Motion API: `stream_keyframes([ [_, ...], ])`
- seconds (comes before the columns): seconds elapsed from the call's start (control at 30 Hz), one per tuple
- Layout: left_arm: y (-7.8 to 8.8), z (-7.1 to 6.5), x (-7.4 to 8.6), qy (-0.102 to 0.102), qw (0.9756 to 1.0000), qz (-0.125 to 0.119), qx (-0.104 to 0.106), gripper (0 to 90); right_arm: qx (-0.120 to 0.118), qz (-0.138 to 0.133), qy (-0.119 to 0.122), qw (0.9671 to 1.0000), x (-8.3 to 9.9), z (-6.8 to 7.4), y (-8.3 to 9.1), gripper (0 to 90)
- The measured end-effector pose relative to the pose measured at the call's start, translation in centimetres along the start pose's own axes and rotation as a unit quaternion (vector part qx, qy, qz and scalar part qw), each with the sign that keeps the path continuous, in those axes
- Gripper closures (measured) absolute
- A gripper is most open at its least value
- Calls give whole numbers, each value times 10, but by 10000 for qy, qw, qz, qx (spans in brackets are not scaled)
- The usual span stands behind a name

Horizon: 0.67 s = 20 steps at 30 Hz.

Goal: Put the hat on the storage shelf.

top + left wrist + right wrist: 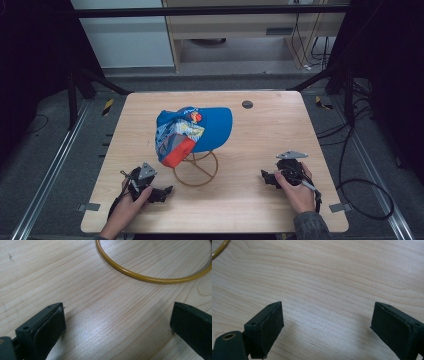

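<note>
A blue cap [192, 132] with a printed, partly orange side panel sits on a gold wire stand [196, 171] in the middle of the wooden table [260, 135]. My left gripper [162, 194] rests on the table in a hand, just left of the stand's ring base, jaws wide apart and empty. In the left gripper view the gripper [117, 322] faces bare wood with the gold ring [140, 277] ahead. My right gripper [267, 177] lies low at the table's right, held by the other hand, pointing left toward the stand. Its own view shows the gripper [327, 323] open over bare wood, the ring's edge [218, 250] far left.
A small dark round grommet [247, 104] sits in the table near the far edge. Cables [360, 185] trail over the floor right of the table, and black frame posts stand at both far corners. A cabinet and wall panel lie beyond the table.
</note>
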<state>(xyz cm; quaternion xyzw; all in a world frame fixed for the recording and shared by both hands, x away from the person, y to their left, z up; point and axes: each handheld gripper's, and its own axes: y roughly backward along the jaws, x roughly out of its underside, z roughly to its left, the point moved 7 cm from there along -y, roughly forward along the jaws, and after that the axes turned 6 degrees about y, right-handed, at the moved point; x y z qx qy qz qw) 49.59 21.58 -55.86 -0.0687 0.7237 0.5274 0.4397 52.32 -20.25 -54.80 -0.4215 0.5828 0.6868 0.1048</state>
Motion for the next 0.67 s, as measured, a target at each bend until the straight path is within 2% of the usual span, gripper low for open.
stream_keyframes([
  [0.13, 0, 0, 0, 1, 10000, 1, -2, 0, 39, 50, -43, 10000, 5, 1, -5, 98],
  [0.2, 0, 0, 0, 2, 10000, 0, -2, 0, 104, -41, -73, 9999, 5, 3, -6, 89],
  [0.3, 0, 0, 0, 1, 10000, 1, -3, 0, 274, -162, 40, 9995, 5, 5, -11, 63],
  [0.33, 0, 0, 0, 0, 10000, 2, -3, 0, 269, -221, 32, 9994, 5, 5, -11, 62],
  [0.67, 0, 0, 0, -8, 10000, 1, 12, 0, 370, -207, -71, 9991, 6, 8, -10, 62],
])
